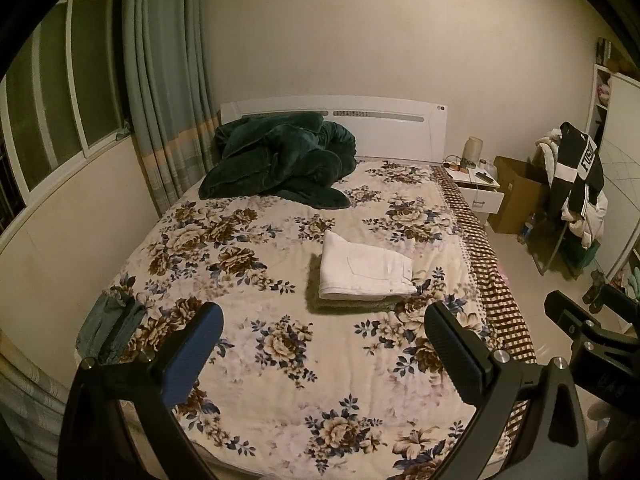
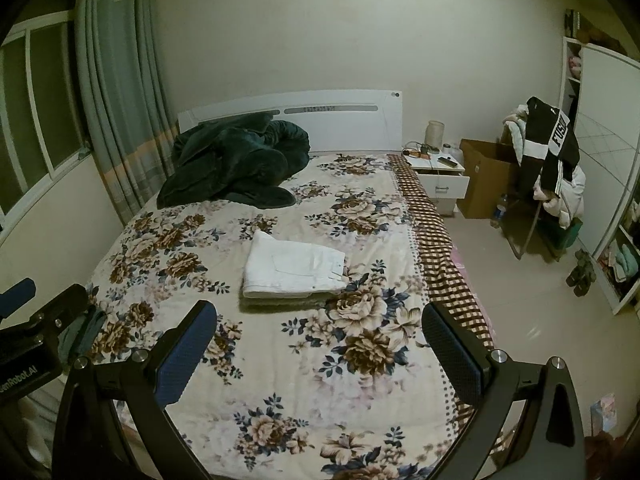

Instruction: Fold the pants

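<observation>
White pants (image 1: 366, 270) (image 2: 294, 266) lie folded into a neat rectangle on top of a darker folded garment (image 1: 348, 305), in the middle of the floral bed cover (image 1: 280, 360) (image 2: 320, 380). My left gripper (image 1: 324, 312) hangs open above the foot of the bed, well short of the pants, nothing between its fingers. My right gripper (image 2: 320, 312) is open and empty too, held back at about the same distance. A bluish denim garment (image 1: 110, 330) (image 2: 82, 332) lies at the bed's left edge. The right gripper's body (image 1: 588, 328) shows at the left wrist view's right side.
A dark green blanket (image 1: 280, 160) is heaped near the white headboard (image 1: 400, 120). A nightstand (image 1: 478, 184) with small items, a cardboard box (image 1: 516, 192) and a chair piled with clothes (image 1: 576, 184) stand right of the bed. Curtains (image 1: 168, 80) and a window are on the left.
</observation>
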A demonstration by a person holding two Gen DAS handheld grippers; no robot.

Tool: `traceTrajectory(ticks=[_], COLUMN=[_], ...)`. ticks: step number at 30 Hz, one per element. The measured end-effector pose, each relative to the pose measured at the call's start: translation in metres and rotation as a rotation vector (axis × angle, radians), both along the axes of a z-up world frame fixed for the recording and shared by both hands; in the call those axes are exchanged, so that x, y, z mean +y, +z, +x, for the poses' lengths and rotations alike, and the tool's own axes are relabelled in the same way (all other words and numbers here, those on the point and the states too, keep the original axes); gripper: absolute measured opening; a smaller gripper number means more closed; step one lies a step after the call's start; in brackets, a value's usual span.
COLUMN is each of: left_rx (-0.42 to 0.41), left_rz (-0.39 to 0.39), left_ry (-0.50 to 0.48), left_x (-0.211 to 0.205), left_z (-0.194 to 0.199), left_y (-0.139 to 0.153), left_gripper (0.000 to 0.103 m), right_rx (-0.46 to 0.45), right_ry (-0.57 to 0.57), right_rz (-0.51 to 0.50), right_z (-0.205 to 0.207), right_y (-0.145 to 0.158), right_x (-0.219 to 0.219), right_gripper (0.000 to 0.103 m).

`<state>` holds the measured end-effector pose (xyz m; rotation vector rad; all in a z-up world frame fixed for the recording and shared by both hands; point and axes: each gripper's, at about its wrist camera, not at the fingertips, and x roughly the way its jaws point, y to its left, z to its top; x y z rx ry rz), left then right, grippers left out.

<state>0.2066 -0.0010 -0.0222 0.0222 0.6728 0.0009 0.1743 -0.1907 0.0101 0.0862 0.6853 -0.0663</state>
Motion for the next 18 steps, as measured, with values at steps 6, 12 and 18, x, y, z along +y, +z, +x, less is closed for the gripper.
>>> traceTrajectory(ticks=[6, 12, 18], left_rx=[-0.001, -0.001, -0.006], left_rz=[-0.001, 0.006, -0.005], left_ry=[-0.003, -0.008, 0.007], left_x=[0.0, 0.001, 0.013], left_z=[0.001, 0.003, -0.002], left_y=[0.0, 0.0, 0.003], left_gripper=[0.103, 0.103, 0.103], right_rx=[-0.001, -0.004, -0.008], right_ry=[0.004, 0.009, 0.01], right_rz=[0.003, 0.004, 0.003], right_z=[0.0, 0.001, 0.001], right_y=[0.001, 0.002, 0.006], right_x=[0.007, 0.01, 0.011], right_gripper=[0.103, 0.103, 0.103])
